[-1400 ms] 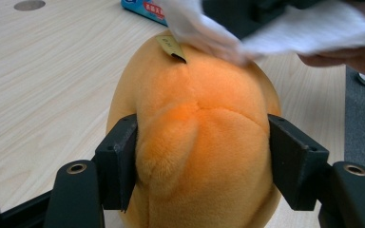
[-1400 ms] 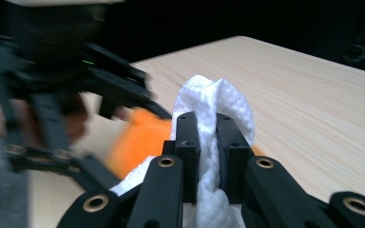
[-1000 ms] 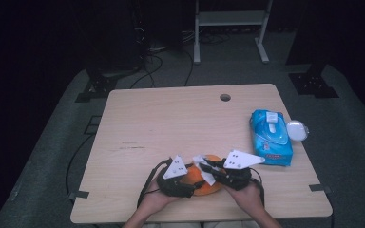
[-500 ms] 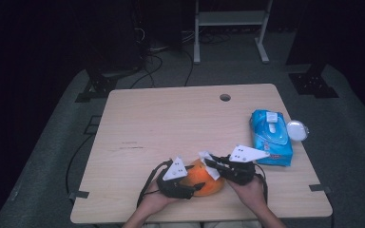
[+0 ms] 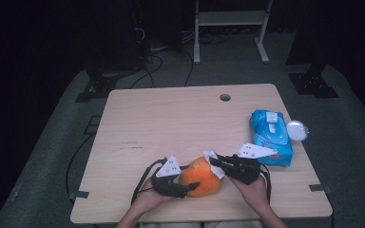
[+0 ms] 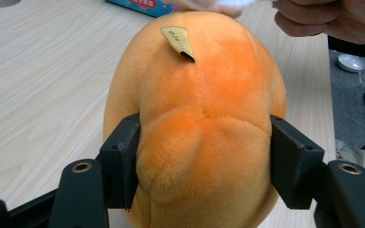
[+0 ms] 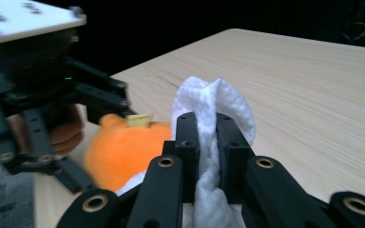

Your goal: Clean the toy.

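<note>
The orange plush toy [image 5: 199,176] lay near the six o'clock edge of the table [image 5: 180,123], between the two grippers. There was one such toy, rounded and soft, with one small tan tag [image 6: 178,42] sticking out of its seam, as the left gripper view showed. The left gripper [image 5: 185,186], at about nine o'clock from the toy in the high view, held it: in the left gripper view its two black jaws pressed into the plush from either side, at three and nine o'clock, denting the fabric. The person's left hand [image 5: 147,199] came in from six o'clock behind that gripper.

The right gripper [image 5: 215,164] sat at about three o'clock from the toy, carried by the right hand [image 5: 254,190]. Its jaws stood narrow, pinched on one white wipe [image 7: 214,123]; in the right gripper view the wipe bulged out above and below the two pads. In the high view the wipe [image 5: 213,160] lay at the toy's upper right, at or just off its surface; whether it touched the plush could not be told. Each gripper bore one grey three-cornered plate, two in all.

Toward three o'clock on the table lay one blue pack of wipes [image 5: 271,137], just beyond the right gripper. One small round white lid [image 5: 297,129] sat beside the pack at its three o'clock side, at the table's edge. One round hole [image 5: 225,97] showed in the tabletop toward twelve o'clock.
</note>
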Tool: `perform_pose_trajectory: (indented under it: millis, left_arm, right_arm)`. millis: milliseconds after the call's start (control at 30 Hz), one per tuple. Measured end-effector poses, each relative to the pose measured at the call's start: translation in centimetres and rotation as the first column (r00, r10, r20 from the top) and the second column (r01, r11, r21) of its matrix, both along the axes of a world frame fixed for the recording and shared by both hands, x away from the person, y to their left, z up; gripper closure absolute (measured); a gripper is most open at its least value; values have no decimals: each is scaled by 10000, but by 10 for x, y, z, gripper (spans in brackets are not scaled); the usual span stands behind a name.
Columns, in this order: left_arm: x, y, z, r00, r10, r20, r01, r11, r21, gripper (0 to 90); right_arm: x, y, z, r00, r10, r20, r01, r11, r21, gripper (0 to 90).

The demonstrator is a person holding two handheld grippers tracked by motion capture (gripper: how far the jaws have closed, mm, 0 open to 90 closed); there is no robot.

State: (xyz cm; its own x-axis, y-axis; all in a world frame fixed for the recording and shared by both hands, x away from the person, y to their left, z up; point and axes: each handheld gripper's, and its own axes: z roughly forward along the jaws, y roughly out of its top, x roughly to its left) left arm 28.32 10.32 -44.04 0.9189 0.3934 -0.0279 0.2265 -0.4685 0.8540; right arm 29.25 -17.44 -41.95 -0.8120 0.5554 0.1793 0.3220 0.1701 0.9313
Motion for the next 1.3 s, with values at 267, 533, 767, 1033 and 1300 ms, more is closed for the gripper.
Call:
perform_pose_trajectory:
  millis: [267, 533, 767, 1033, 1300]
  left_arm:
    - [6, 12, -2, 9990, 176, -399, -184, 9997, -190, 363]
    - [9, 19, -3, 9979, 251, -603, -266, 9993, -248, 362]
    - [10, 23, -3, 9976, 143, -674, -163, 9995, -279, 362]
    - [11, 21, -4, 9971, 170, -740, -193, 9993, -311, 362]
    - [10, 22, -3, 9975, 176, -690, -196, 9994, -276, 362]
  right_arm:
    - [10, -18, -14, 9960, -630, -632, 625, 9980, -109, 806]
    - [7, -10, -13, 9983, -273, -507, 269, 9996, -84, 806]
    - [5, -11, -8, 9984, -328, -455, 323, 9994, -115, 806]
    - [12, -14, -24, 9940, -748, -804, 712, 9964, -461, 807]
    - [3, -7, -13, 9982, -510, -326, 500, 9982, -319, 807]
